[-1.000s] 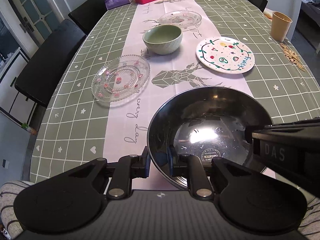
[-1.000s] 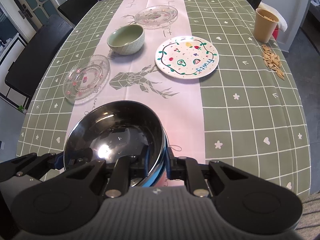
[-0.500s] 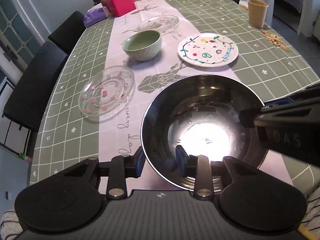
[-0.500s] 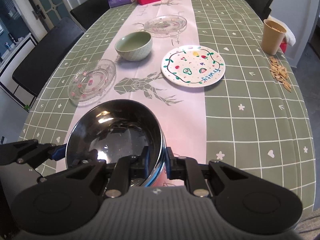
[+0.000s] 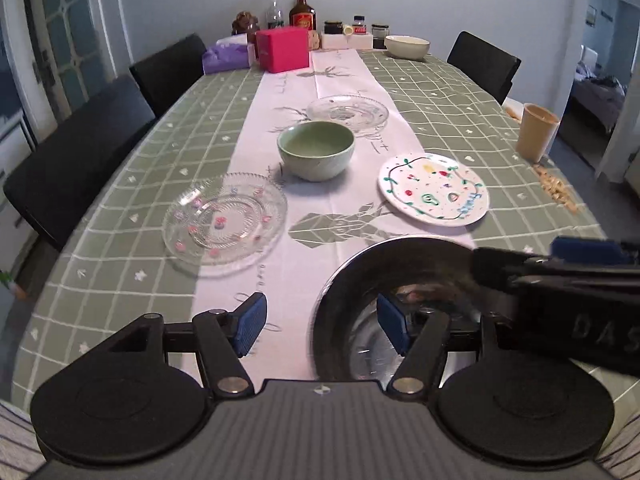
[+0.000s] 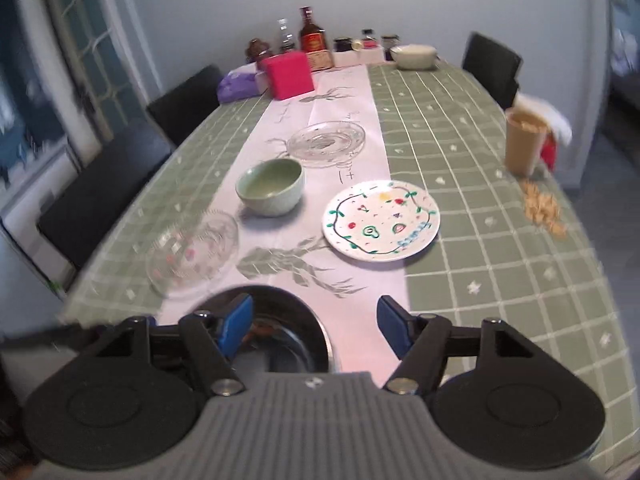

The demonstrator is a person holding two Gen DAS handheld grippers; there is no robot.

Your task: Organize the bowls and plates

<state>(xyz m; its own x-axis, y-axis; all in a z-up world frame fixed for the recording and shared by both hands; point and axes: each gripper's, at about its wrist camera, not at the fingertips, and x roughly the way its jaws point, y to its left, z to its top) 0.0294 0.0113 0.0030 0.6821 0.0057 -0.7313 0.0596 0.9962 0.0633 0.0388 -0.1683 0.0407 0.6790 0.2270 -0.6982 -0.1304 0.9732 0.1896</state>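
A shiny steel bowl (image 5: pixel 400 280) sits on the near end of the table; it also shows in the right wrist view (image 6: pixel 288 340). My left gripper (image 5: pixel 320 326) is open, its jaws standing on either side of the bowl's left rim. My right gripper (image 6: pixel 314 328) is open over the bowl's right rim. Further off stand a green bowl (image 5: pixel 316 150), a clear glass plate (image 5: pixel 226 222) with flower marks, a white painted plate (image 5: pixel 434 188) and a second glass plate (image 5: pixel 348 112). In the right wrist view I see the green bowl (image 6: pixel 270 186) and painted plate (image 6: pixel 380 220).
A tan cup (image 5: pixel 536 130) with spilled seeds (image 5: pixel 554 188) stands at the right edge. A pink box (image 5: pixel 282 48), purple pack (image 5: pixel 226 56), bottles and a white bowl (image 5: pixel 406 46) crowd the far end. Black chairs (image 5: pixel 76 152) line the left side.
Both grippers have opened and let go of the steel bowl's rim. Both cameras have tilted up, so the far end of the table now shows.
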